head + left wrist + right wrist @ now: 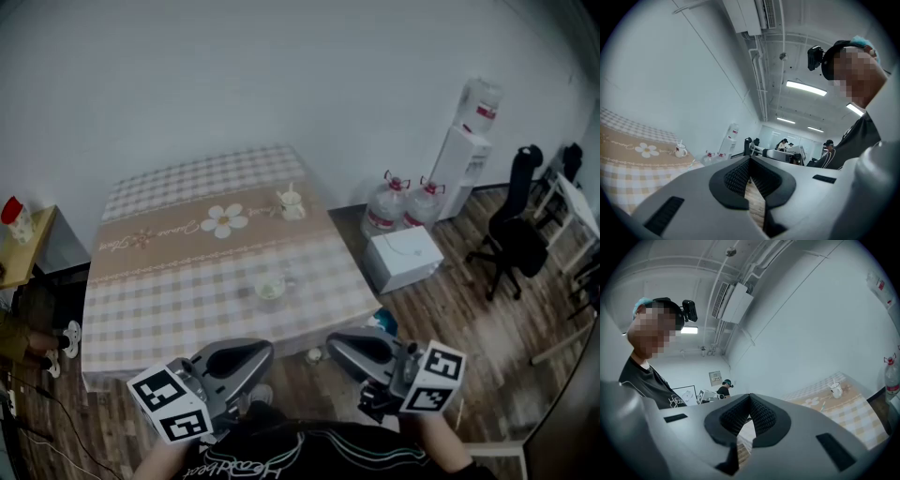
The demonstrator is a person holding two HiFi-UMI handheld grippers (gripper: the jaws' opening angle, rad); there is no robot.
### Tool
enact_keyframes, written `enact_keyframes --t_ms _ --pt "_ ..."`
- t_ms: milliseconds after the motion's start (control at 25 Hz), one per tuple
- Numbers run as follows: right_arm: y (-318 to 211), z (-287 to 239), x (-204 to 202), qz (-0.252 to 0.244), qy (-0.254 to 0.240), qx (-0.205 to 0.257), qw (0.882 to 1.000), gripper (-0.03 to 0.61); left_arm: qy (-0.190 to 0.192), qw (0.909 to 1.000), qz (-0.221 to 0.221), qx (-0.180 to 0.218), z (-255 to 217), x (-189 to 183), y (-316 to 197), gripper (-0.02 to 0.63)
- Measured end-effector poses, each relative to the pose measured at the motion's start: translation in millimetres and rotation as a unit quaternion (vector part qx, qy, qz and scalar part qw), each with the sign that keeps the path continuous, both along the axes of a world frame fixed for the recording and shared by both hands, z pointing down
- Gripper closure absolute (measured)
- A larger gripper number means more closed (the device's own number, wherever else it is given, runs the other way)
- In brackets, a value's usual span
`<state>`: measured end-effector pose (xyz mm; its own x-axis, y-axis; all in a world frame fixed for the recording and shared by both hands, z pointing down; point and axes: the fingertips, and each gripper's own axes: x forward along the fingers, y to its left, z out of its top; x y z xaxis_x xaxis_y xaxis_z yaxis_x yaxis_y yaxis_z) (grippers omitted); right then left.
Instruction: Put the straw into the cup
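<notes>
1. The grey left gripper (262, 352), with its black-and-white marker cube, is held low before the person, off the table's near edge. Its jaws are pressed together with nothing between them.
2. The grey right gripper (336, 343) is just beside it, also closed and empty.
3. A square table under a beige checked cloth with a daisy band (150, 291) stands ahead.
4. A white handled mug (292, 203) stands near the table's far right corner, with a thin white straw (679, 142) upright in it.
5. A small pale-green see-through cup (270, 287) stands nearer the front edge, well apart from both grippers. It is too blurred to show its contents.
</notes>
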<state>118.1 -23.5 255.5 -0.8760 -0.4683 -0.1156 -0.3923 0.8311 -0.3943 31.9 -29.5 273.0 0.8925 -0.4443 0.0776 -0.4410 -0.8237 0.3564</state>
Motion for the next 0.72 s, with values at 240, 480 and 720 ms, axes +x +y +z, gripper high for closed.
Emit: enact_keyframes --t_ms 240,480,720 --pt "6 -3 -1 0.008 -0.018 0.004 1.0 0.566 -0.003 0.9999 0.007 0.01 -3 -4 7 0.617" --pt "7 -3 3 0.007 -0.01 0.007 1.0 0.566 -0.005 0.9998 0.01 0.018 -11 3 7 0.617" --pt "9 0 6 0.008 -0.006 0.007 1.0 0.566 -0.009 0.9996 0.015 0.022 -11 9 9 0.617"
